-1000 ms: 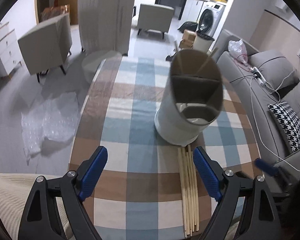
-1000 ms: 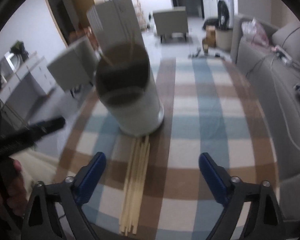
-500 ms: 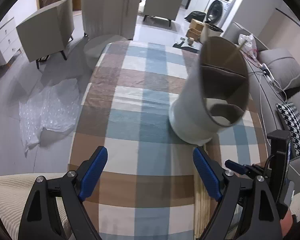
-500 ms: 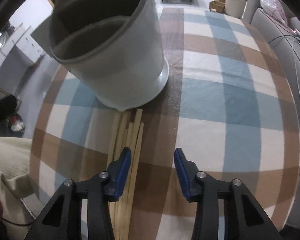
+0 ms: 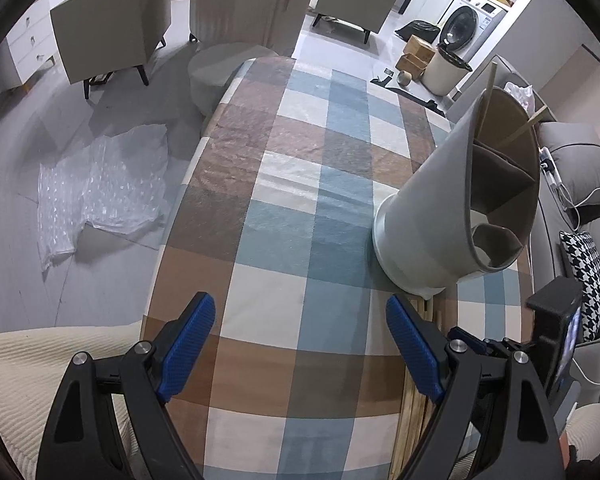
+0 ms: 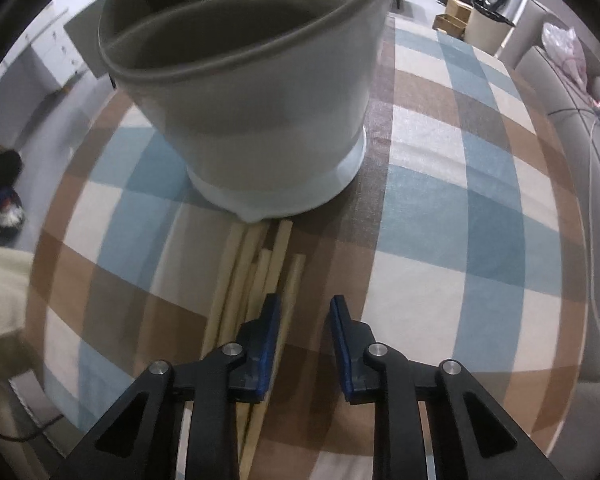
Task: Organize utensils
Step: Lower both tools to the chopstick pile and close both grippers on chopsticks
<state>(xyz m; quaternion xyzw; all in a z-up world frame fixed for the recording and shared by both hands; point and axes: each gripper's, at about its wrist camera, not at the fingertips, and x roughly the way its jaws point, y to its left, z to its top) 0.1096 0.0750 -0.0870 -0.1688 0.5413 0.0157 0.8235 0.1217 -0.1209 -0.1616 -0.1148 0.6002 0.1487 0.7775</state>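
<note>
A white utensil holder with inner compartments stands on the checked tablecloth; two wooden sticks lean inside its far compartment. It fills the top of the right wrist view. Several wooden chopsticks lie side by side on the cloth just in front of its base; they also show in the left wrist view. My right gripper is low over the cloth, narrowly open and empty, its left finger over the rightmost chopsticks. My left gripper is wide open and empty, left of the chopsticks.
A grey sofa with a houndstooth cushion runs along the table's right side. Bubble wrap lies on the floor to the left, with armchairs beyond. A cream knitted cloth lies at the near left edge.
My right gripper has dropped closer to the chopsticks and its jaws have narrowed from wide open to a small gap. My left gripper has shifted left, still wide open.
</note>
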